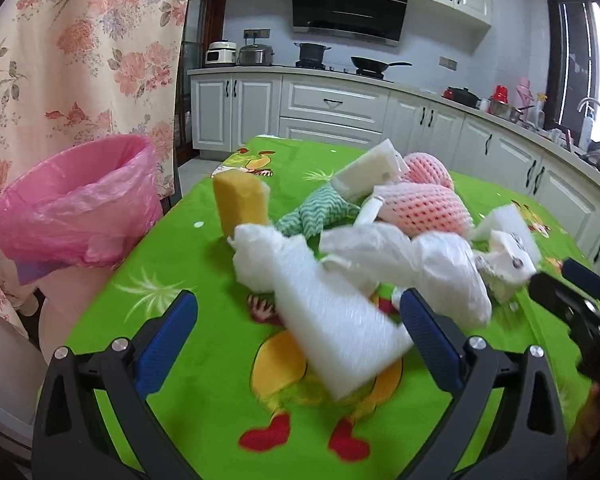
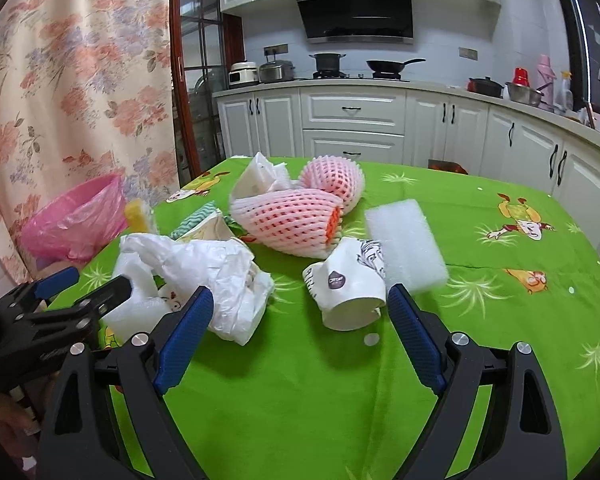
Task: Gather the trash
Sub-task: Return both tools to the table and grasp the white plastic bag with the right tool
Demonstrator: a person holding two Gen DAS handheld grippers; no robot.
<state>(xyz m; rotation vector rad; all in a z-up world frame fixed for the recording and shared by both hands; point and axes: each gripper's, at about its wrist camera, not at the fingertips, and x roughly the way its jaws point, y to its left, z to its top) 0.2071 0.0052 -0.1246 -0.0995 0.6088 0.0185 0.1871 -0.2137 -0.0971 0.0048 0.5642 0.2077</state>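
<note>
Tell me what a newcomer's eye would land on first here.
The bright green cartoon-print tablecloth dominates, with a heap of trash at its middle: two pink foam fruit nets, a crumpled white plastic bag and a white paper cup on its side. At the table's left edge stands a pink-lined trash bin.

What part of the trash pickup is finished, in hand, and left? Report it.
Done: nothing visible; the pink-lined bin's inside is hidden. In hand: nothing; the left gripper is open around a white foam block, the right gripper open by a paper cup. Left: foam fruit nets, plastic bag, sponge.
</note>
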